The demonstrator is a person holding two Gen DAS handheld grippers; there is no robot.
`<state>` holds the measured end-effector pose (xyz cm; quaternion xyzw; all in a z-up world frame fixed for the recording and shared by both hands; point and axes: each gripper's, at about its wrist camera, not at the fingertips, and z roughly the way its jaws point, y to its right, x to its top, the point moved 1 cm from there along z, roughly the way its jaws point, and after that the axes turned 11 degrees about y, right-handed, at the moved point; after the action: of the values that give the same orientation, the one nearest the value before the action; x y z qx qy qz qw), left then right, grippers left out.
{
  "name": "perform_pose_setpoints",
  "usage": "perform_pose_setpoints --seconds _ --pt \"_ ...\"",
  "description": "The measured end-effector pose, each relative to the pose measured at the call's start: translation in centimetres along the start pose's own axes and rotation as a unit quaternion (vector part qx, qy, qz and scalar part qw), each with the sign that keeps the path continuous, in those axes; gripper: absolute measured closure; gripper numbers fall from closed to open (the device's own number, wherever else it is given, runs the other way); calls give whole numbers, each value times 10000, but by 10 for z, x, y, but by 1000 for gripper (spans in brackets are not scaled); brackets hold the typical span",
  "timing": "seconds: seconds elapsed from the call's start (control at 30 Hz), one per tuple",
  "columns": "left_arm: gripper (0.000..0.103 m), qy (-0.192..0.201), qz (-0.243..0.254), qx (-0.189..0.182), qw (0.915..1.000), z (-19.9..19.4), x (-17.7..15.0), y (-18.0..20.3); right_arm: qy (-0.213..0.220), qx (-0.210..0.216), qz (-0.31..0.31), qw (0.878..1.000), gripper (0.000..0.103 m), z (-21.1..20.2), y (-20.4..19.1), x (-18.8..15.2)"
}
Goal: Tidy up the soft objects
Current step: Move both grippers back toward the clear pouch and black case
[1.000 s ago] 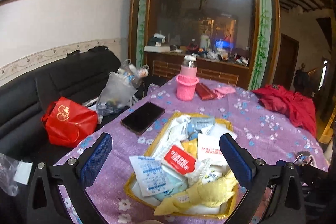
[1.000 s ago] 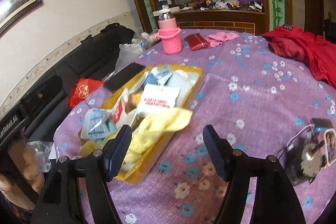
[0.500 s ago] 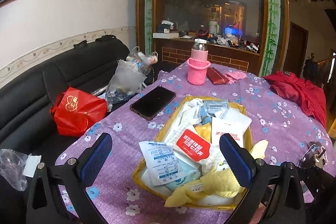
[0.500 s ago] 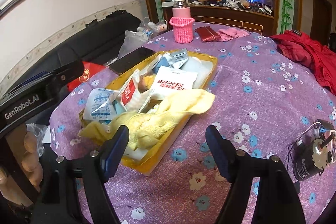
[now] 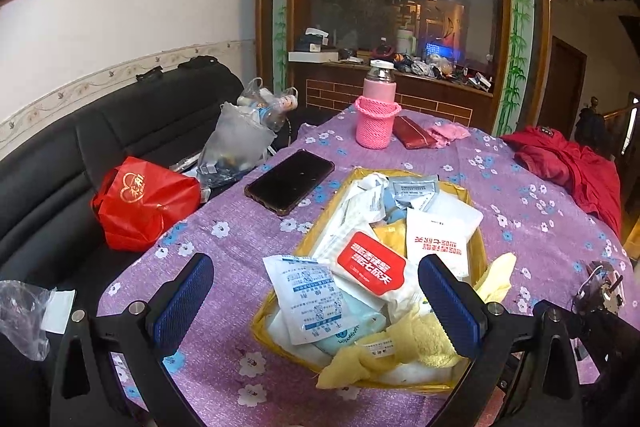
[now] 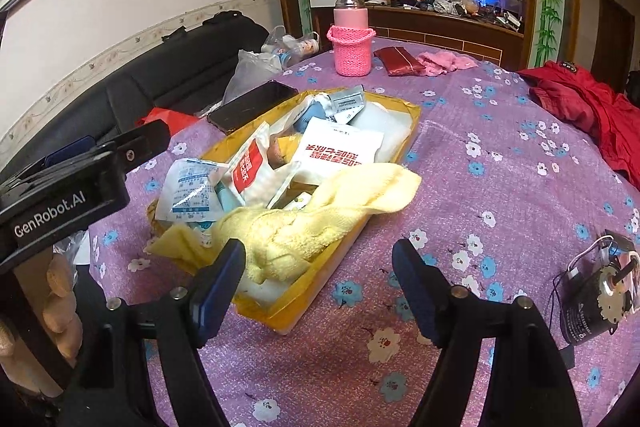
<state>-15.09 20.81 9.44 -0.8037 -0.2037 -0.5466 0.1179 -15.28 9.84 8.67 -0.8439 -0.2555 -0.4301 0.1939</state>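
Note:
A yellow tray [image 5: 478, 251] [image 6: 400, 143] sits on the purple flowered tablecloth, piled with soft packets: a red-labelled white pack [image 5: 370, 263] [image 6: 250, 167], a white pack with red print [image 5: 438, 235] [image 6: 340, 147], a blue-printed pouch [image 5: 308, 293] [image 6: 188, 193]. A yellow towel [image 5: 416, 343] [image 6: 316, 211] drapes over the tray's near end. My left gripper [image 5: 316, 301] is open and empty above the near end. My right gripper [image 6: 318, 285] is open and empty at the tray's near right corner.
A black phone [image 5: 290, 181] [image 6: 252, 105] lies left of the tray. A pink bottle in a knitted sleeve [image 5: 378, 111] [image 6: 352, 41], a red wallet [image 6: 398, 61] and pink cloth [image 6: 446, 61] stand behind. A red jacket [image 6: 588, 107] lies right. A small motor [image 6: 596, 301] lies near right. A black sofa holds a red bag [image 5: 142, 203].
Both grippers have pulled back and up from the tray, so more tablecloth shows in front. Both stay open and empty. The tray's contents have not moved.

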Motion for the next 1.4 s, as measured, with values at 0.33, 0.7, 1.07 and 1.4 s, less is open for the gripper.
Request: perform_pose_setpoints --seconds 0.33,0.7,1.07,1.4 --pt "0 -579 269 -1464 9872 -5 -2 39 729 -1527 1123 9792 21 -105 167 13" --pt "0 -1085 1526 -2769 9425 -26 -41 163 16 -1894 2739 9429 21 -124 331 -51" --pt "0 -1913 2029 -2713 9212 1 -96 200 -298 -480 4408 8958 21 -58 349 -50" --pt "1 -1705 2362 -2426 9254 -8 -112 207 -510 291 3343 9406 20 15 317 36"
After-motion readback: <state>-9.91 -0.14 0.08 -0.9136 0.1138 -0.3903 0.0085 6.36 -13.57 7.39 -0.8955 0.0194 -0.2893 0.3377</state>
